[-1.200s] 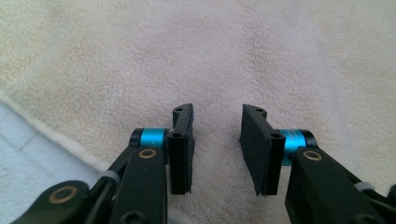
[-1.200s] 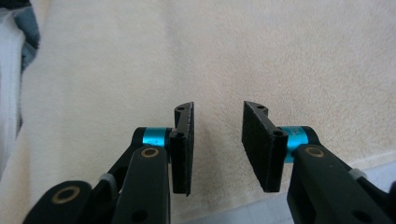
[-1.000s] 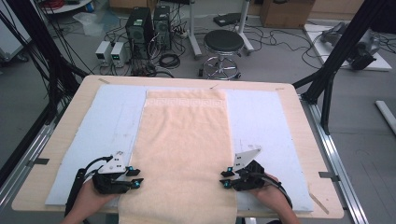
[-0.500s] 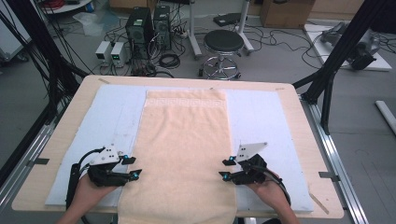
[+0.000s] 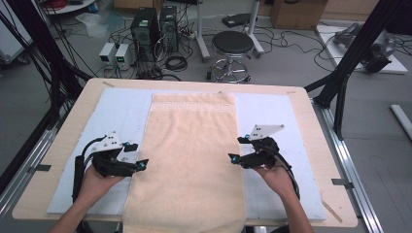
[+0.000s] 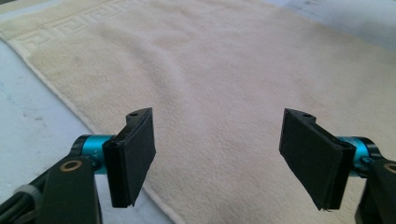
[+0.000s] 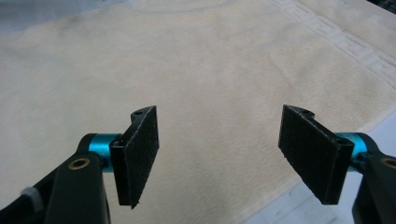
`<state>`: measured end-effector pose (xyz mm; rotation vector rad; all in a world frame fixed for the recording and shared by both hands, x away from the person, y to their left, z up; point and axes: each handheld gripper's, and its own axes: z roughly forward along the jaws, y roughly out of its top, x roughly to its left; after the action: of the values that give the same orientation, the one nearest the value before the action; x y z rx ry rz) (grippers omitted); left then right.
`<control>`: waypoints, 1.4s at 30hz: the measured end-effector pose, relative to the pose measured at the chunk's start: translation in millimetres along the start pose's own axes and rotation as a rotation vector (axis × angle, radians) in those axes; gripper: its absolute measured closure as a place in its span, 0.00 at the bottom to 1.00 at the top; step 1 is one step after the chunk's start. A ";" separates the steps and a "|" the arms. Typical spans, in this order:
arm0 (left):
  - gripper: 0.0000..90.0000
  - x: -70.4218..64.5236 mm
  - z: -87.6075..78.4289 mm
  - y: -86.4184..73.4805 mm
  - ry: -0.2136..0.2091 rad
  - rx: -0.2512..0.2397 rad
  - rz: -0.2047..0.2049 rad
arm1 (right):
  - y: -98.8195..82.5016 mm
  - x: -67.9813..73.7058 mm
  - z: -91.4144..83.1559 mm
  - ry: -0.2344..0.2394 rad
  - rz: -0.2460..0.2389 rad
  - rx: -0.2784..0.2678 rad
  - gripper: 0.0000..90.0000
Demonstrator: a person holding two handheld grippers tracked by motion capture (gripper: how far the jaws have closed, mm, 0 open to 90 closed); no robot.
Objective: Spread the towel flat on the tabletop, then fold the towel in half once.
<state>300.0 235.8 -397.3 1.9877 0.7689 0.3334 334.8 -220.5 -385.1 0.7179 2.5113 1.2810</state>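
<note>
A long beige towel (image 5: 192, 160) lies flat down the middle of the table, its patterned border at the far end and its near end hanging over the front edge. My left gripper (image 5: 136, 155) is at the towel's left edge, open, its jaws pointing inward over the cloth. My right gripper (image 5: 239, 148) is at the towel's right edge, also open and facing inward. In the left gripper view the open gripper (image 6: 229, 158) hovers over the towel (image 6: 224, 70) with nothing between the pads. The right gripper view shows the same: the gripper (image 7: 219, 158) is wide open above the towel (image 7: 196, 60).
A pale blue-white mat (image 5: 121, 111) covers the wooden table (image 5: 301, 97) under the towel. Beyond the far edge stand a black stool (image 5: 232, 46), computer cases (image 5: 145, 26) and loose cables on the floor. Black frame posts (image 5: 354, 53) rise at both sides.
Both grippers have moved away from the table's near edge, along the towel's two sides toward its middle. Both stayed open.
</note>
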 end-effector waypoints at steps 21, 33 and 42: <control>0.27 27.9 10.0 30.0 0.034 0.009 0.012 | 28.1 -26.9 28.4 0.025 0.001 0.029 0.29; 0.30 57.6 32.0 57.7 0.016 0.004 -0.028 | 53.9 -60.1 31.7 -0.013 0.023 0.054 0.29; 0.34 88.2 66.3 62.4 0.050 0.042 -0.080 | 41.7 -92.2 55.2 -0.060 0.097 0.108 0.32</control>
<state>425.7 224.8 -384.9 1.9884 0.8908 0.3235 449.5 -209.6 -385.5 0.8987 2.5412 1.1422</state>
